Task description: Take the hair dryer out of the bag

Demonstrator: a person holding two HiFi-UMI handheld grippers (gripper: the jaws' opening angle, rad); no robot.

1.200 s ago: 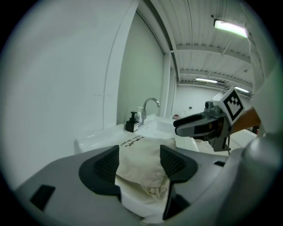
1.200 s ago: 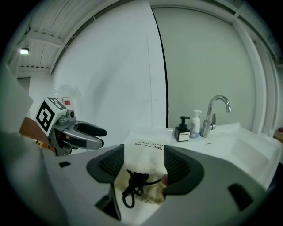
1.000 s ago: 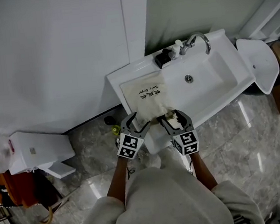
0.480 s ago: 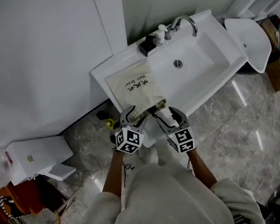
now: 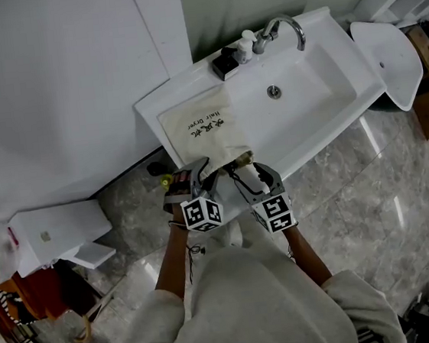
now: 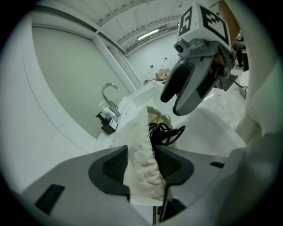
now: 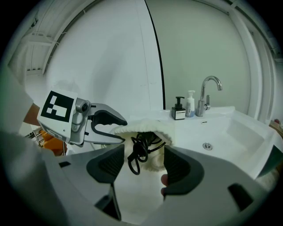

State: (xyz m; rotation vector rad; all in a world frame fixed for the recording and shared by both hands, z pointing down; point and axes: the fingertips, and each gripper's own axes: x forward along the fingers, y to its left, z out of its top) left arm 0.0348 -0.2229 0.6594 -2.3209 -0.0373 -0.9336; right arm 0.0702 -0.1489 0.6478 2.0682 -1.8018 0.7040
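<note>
A cream cloth bag (image 5: 202, 130) with black print lies on the white counter left of the sink, its mouth toward me. My left gripper (image 5: 199, 182) is at the left side of that mouth. In the left gripper view its jaws are closing, and the bag's bunched rim (image 6: 141, 163) fills the gap between the pads. A coil of black cord (image 7: 140, 150) spills out of the mouth; the hair dryer's body is hidden inside. My right gripper (image 5: 251, 183) stands open just before the cord, nothing between its pads.
The sink basin (image 5: 309, 91) lies right of the bag, with a chrome tap (image 5: 284, 27) and a black soap dispenser (image 5: 225, 66) behind. A white toilet lid (image 5: 386, 55) is at far right. The marble floor (image 5: 354, 182) is below, and a white box (image 5: 52, 231) is at left.
The left gripper has rolled over and dropped onto the bag's rim, its jaws narrowing around the cloth. The right gripper has sunk a little toward the bag's mouth.
</note>
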